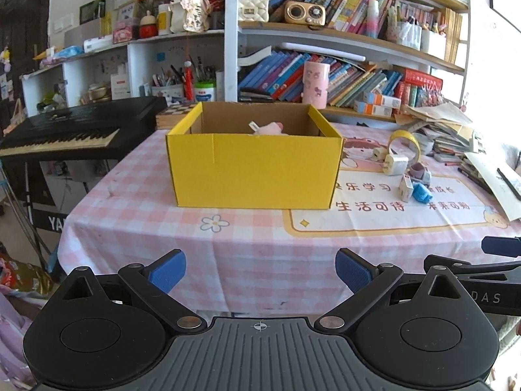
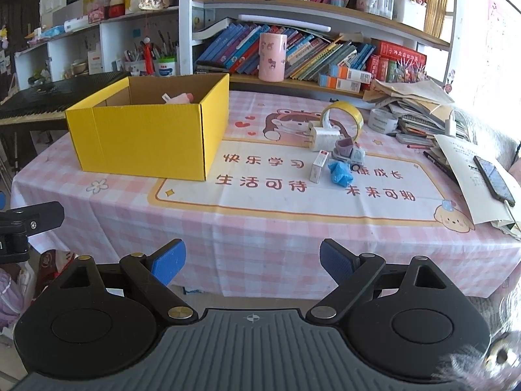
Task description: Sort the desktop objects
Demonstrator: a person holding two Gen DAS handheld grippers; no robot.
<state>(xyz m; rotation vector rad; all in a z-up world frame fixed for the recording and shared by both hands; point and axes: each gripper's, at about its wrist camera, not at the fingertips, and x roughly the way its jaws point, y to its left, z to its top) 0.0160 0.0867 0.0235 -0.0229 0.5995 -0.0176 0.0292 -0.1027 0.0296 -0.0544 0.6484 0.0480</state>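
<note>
Clutter [image 2: 335, 153] well beyond right gripper [image 2: 252, 260], jaws wide

Box [image 2: 143, 137] sits on table [image 2: 260, 244] left; tape roll [image 2: 342, 115], charger [image 2: 324, 137], toy truck [image 2: 350, 154] cluster to its right, bookshelf [image 2: 309, 55] behind.

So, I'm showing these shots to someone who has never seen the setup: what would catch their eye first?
The bright yellow box dominates, standing open on the pink checked tablecloth with something pink inside. To its right lies a small cluster on the printed mat: a yellow tape roll, a white charger, a toy truck and a blue crumpled item. Behind, crowded bookshelves fill the wall.
</note>
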